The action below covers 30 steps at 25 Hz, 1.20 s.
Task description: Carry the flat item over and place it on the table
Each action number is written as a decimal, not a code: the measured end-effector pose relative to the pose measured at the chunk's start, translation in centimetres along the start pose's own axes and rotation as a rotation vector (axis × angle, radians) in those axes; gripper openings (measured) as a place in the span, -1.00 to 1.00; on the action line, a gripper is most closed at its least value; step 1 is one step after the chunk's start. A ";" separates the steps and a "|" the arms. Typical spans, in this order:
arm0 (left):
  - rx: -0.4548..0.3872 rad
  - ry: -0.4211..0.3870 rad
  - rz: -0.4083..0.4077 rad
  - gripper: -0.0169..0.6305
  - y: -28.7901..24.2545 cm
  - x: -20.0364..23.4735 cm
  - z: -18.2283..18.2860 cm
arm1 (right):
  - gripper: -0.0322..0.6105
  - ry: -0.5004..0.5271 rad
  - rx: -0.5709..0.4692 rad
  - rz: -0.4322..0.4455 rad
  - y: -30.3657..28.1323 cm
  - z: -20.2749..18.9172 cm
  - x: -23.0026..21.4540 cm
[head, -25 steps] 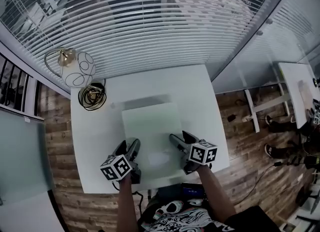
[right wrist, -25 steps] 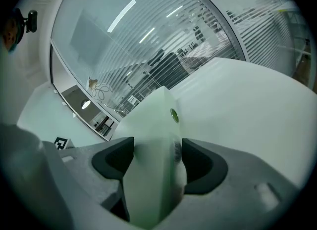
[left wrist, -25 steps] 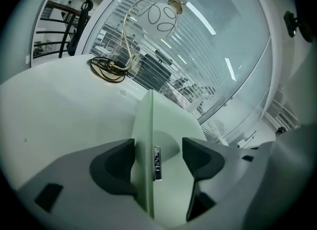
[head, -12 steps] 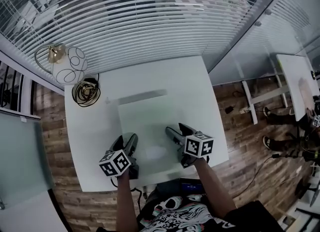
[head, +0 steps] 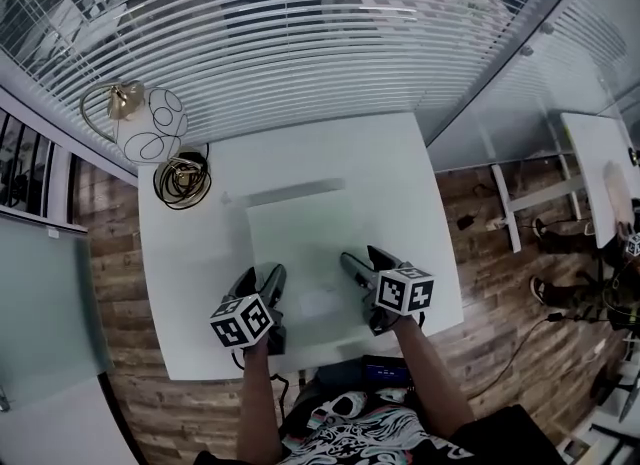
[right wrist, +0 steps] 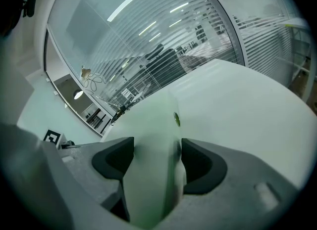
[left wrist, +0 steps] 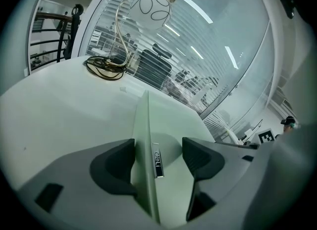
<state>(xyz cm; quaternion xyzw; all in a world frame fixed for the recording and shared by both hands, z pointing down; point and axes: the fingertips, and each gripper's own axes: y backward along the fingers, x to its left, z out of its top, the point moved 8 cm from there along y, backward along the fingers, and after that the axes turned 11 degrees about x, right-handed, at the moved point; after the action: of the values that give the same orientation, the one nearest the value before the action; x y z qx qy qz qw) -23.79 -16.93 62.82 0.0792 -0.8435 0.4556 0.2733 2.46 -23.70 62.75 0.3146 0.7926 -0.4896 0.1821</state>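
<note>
The flat item (head: pixel 303 248) is a thin pale green slab with a small logo plate on it (left wrist: pixel 156 159). It hangs level just above the white table (head: pixel 400 178) and casts a narrow shadow strip beyond its far edge. My left gripper (head: pixel 262 291) is shut on its near left edge. My right gripper (head: pixel 357 275) is shut on its near right edge. In the left gripper view the slab's edge (left wrist: pixel 144 140) runs between the two dark pads of that gripper (left wrist: pixel 156 156). In the right gripper view the slab (right wrist: pixel 151 125) fills the gap in the right gripper (right wrist: pixel 157 157).
A curved brass lamp with a white globe (head: pixel 150 123) and a coil of dark cable (head: pixel 182 181) sit at the table's far left corner. Slatted blinds behind glass (head: pixel 320 43) run past the far edge. Wooden floor (head: pixel 115 283) surrounds the table; another white table (head: pixel 590 168) stands to the right.
Both grippers keep their hold on the flat item, which stays over the near middle of the table. Only the head view has drifted a little.
</note>
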 end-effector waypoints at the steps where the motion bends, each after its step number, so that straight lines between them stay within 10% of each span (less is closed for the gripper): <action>1: 0.002 -0.002 0.001 -0.03 0.0 0.1 0.0 | -0.01 0.011 0.000 -0.010 0.0 0.0 0.1; 30: -0.168 -0.134 0.021 -0.39 3.7 -2.0 1.4 | -0.14 0.284 -0.091 -0.188 2.8 1.1 3.1</action>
<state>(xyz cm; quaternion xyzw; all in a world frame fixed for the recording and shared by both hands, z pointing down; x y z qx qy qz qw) -24.09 -16.15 58.50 0.0775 -0.8960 0.3796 0.2171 2.02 -22.74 58.54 0.2967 0.8577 -0.4185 0.0357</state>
